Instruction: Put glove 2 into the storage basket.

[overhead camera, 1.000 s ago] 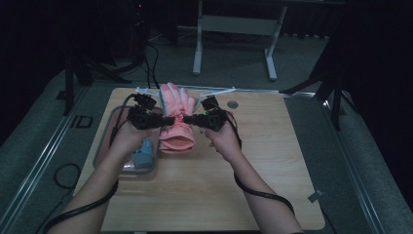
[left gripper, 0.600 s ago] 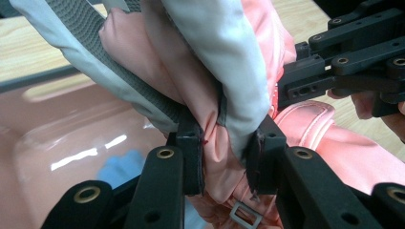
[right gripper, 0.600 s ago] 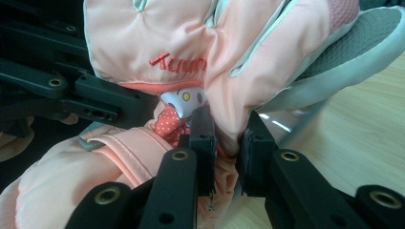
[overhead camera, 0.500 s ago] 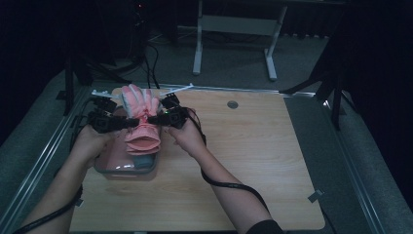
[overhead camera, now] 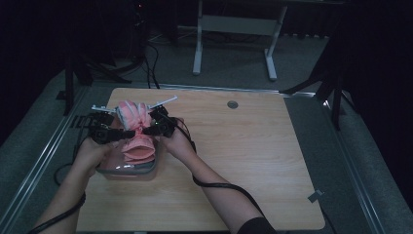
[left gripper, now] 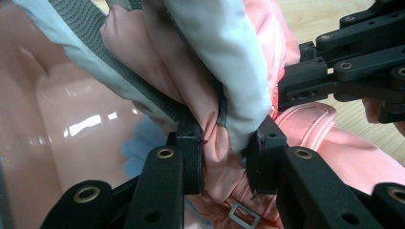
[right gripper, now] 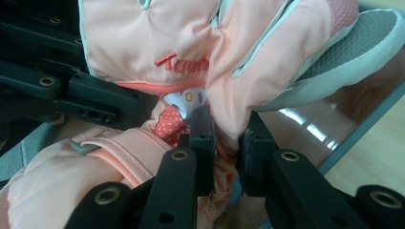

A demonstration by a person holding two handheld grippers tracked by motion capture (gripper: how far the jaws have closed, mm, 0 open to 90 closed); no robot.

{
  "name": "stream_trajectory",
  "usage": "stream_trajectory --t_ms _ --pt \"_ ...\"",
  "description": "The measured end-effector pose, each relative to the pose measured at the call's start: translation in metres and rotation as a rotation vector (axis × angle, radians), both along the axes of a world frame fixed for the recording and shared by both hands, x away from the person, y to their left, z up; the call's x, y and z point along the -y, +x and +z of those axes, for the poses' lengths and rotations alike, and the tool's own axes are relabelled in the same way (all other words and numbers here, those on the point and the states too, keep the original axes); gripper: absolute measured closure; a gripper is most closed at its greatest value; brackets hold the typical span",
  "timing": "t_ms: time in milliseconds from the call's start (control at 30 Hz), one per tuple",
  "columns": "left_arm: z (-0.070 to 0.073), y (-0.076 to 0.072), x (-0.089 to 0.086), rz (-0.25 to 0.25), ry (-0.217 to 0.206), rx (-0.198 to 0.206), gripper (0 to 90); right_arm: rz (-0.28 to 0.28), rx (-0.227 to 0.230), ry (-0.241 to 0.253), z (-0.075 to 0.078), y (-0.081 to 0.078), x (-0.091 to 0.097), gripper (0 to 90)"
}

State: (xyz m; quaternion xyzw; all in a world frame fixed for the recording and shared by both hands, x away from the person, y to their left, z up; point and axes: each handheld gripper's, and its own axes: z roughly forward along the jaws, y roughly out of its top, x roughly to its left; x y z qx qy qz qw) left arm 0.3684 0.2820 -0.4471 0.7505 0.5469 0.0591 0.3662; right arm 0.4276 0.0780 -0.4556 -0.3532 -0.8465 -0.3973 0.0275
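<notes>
A pink padded glove [overhead camera: 132,114] with grey-white trim hangs between my two grippers, over a clear plastic box [overhead camera: 127,171] at the table's left. My left gripper [overhead camera: 127,132] is shut on bunched pink fabric near the glove's middle [left gripper: 210,71], seen close between its jaws [left gripper: 224,152]. From the opposite side my right gripper [overhead camera: 144,130] is shut on the same glove [right gripper: 157,33], its jaws [right gripper: 224,138] pinching fabric just below a small cartoon patch. The cuff [overhead camera: 139,149] droops into the box. The glove's fingers point away from me.
Something light blue [left gripper: 136,148] lies inside the box under the glove. The wooden table [overhead camera: 253,156] stretches to the right, with a round grommet [overhead camera: 232,104] near its far edge. Cables trail from both grippers towards me.
Both hands have carried the glove leftward and down, from the table's middle to over the plastic box. The grip on the glove looks the same throughout.
</notes>
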Motion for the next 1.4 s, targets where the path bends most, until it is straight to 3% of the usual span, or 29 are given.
stream_trajectory --t_ms 200,500,533,633,667,733,800,867,933,1033,1133,1233,1300,1400 --pt "-0.024 0.0 -0.002 0.001 -0.012 -0.048 70.2 0.0 -0.038 -0.049 -0.022 -0.002 -0.004 78.0" --pt "-0.034 0.003 -0.002 0.023 0.024 -0.093 61.3 -0.002 -0.057 -0.103 -0.032 -0.001 -0.013 77.4" --pt "-0.035 0.004 0.0 0.046 0.061 -0.087 61.3 -0.004 -0.057 -0.106 -0.033 -0.001 -0.014 77.3" --pt "-0.034 0.003 0.002 0.07 0.14 -0.054 47.9 -0.012 -0.048 -0.123 -0.033 -0.001 -0.017 73.5" --pt "-0.034 0.003 0.002 0.074 0.144 -0.047 46.9 -0.012 -0.039 -0.126 -0.032 -0.001 -0.018 71.2" --pt "-0.034 0.003 0.002 0.082 0.141 -0.038 46.6 -0.016 -0.032 -0.126 -0.031 -0.001 -0.018 68.7" --pt "-0.034 0.004 0.003 0.087 0.145 -0.026 44.2 -0.029 0.004 -0.13 -0.025 0.001 -0.013 59.7" --pt "-0.034 0.004 0.005 0.086 0.149 -0.018 44.1 -0.023 0.017 -0.097 -0.02 0.003 -0.008 47.7" --pt "-0.033 0.004 0.006 0.098 0.159 0.004 43.0 -0.007 0.024 -0.078 -0.017 0.004 -0.005 46.9" --pt "-0.029 0.002 0.006 0.125 0.155 0.045 34.6 0.006 0.024 -0.033 -0.008 0.004 0.005 36.2" --pt "-0.023 -0.002 0.003 0.147 0.16 0.1 17.1 0.052 0.018 0.007 -0.001 0.005 0.017 22.5" --pt "-0.013 -0.009 0.0 0.141 0.124 0.159 13.3 0.065 0.031 0.04 0.003 0.003 0.026 20.6" --pt "-0.007 -0.015 0.002 0.132 0.11 0.202 5.5 0.074 0.047 0.045 0.006 0.002 0.033 19.4" --pt "0.001 -0.025 0.008 0.104 0.092 0.23 3.7 0.09 0.065 0.047 0.009 0.0 0.041 18.2"
